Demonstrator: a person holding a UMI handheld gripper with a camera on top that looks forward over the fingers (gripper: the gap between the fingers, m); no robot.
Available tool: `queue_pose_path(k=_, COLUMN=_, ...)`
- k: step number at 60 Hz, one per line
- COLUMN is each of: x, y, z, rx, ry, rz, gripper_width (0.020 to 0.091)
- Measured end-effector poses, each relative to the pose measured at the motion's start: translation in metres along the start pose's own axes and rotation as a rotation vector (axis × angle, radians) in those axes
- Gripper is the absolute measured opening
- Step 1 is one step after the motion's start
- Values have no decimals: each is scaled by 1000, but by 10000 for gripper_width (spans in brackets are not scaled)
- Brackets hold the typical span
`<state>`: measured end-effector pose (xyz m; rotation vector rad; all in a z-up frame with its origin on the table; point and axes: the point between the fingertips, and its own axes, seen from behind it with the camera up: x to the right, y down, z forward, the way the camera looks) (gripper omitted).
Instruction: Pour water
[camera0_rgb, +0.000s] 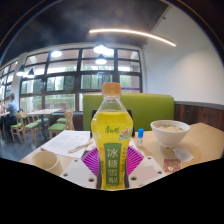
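Observation:
A clear bottle (111, 135) of yellow drink with a yellow cap and a green and white label stands upright between my fingers. Both magenta pads (92, 160) press on its lower sides, so my gripper (111, 165) is shut on the bottle. The bottle looks lifted a little above the light table (205, 145). A white bowl (169, 132) sits on the table ahead and to the right of the bottle. A small blue object (141, 133) lies between bottle and bowl.
A round brownish dish (45, 158) sits by the left finger, with a white sheet (75, 145) beyond it. A green bench back (155, 105) runs behind the table. A person (10, 108) sits among wooden chairs at far left, before large windows.

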<state>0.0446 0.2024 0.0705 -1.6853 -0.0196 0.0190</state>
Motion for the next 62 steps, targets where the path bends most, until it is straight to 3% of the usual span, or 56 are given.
queue_pose_path(k=6, x=-8, y=-7, z=-7, rx=4, ry=-22, rz=23, gripper_width=303)
queue_pose_path(k=13, x=-10, y=-20, z=-14, rx=69, ry=-18, rz=13, gripper_width=305)
queue_pose_path(k=14, x=-8, y=-21, z=-16, rx=78, ry=-9, rz=16, gripper_width=345)
queue_pose_path(k=18, x=10, y=-19, z=-14, rx=92, ry=13, rz=29, gripper_width=341)
queue_pose_path(k=21, x=8, y=-19, z=-15, rx=92, ry=11, rz=28, gripper_width=379)
queue_pose_path(k=27, x=9, y=-19, z=-13, rx=97, ry=11, rz=30, gripper_width=498)
queue_pose_path(k=31, x=10, y=-19, z=-12, rx=99, ry=11, rz=31, gripper_width=708)
queue_pose_path(k=32, x=10, y=-18, z=-12, rx=98, ry=11, rz=29, gripper_width=827)
queue_pose_path(k=34, x=10, y=-18, z=-12, rx=99, ry=11, rz=31, gripper_width=859)
queue_pose_path(k=37, x=7, y=-20, z=-10, rx=100, ry=16, rz=33, gripper_width=833)
queue_pose_path(k=50, x=14, y=-21, z=-25, rx=100, ry=59, rz=37, gripper_width=836)
queue_pose_path(k=62, x=13, y=-18, z=-85, rx=99, ry=93, rz=41, gripper_width=829)
